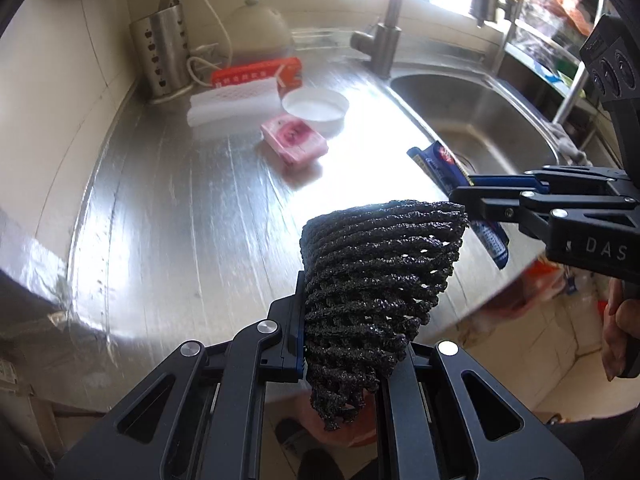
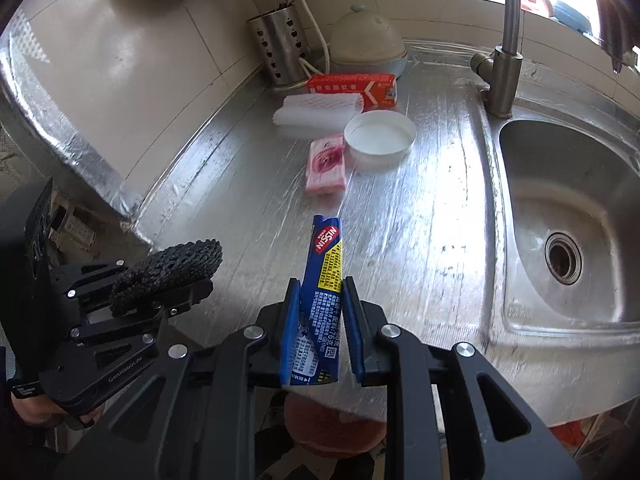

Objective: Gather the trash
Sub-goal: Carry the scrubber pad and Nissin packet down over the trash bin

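My left gripper (image 1: 352,312) is shut on a black foam fruit net (image 1: 376,272) and holds it above the steel counter's front edge; the net also shows in the right wrist view (image 2: 168,272). My right gripper (image 2: 320,292) is shut on a blue Nissin wrapper (image 2: 326,268), held above the counter; the wrapper also shows in the left wrist view (image 1: 440,164) in the right gripper (image 1: 464,190). On the counter lie a pink packet (image 2: 326,166), a white lid (image 2: 380,138), a white foam net (image 2: 318,112) and a red box (image 2: 352,88).
The steel counter (image 2: 248,216) meets a sink (image 2: 568,216) with a tap (image 2: 504,80) on the right. A perforated steel utensil holder (image 2: 280,48) and a beige domed appliance (image 2: 366,46) stand at the back wall. A reddish bin (image 2: 332,424) sits below the counter edge.
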Action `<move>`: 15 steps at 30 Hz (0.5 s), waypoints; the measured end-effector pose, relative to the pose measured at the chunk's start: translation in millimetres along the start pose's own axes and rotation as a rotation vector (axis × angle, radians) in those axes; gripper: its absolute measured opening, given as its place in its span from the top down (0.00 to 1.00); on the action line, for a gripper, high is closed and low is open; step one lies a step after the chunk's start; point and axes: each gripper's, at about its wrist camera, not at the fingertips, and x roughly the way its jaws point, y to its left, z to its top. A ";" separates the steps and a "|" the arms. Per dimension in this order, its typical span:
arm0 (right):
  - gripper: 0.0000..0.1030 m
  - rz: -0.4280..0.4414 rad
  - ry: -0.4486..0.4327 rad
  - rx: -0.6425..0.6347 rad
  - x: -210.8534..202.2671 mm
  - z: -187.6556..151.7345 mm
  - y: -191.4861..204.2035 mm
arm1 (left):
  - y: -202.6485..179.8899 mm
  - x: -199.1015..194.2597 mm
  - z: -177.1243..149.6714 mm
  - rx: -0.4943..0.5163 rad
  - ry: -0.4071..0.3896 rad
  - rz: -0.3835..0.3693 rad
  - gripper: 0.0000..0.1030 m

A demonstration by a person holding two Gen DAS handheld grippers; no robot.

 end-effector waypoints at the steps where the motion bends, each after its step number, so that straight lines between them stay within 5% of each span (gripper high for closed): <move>1: 0.79 0.006 0.011 -0.004 -1.2 -8.2 4.4 | -2.3 -2.7 -6.4 0.008 0.005 -0.008 0.90; 15: 0.79 0.036 0.197 -0.034 27.5 -109.8 39.6 | -21.3 4.4 -95.7 0.093 0.144 -0.061 0.90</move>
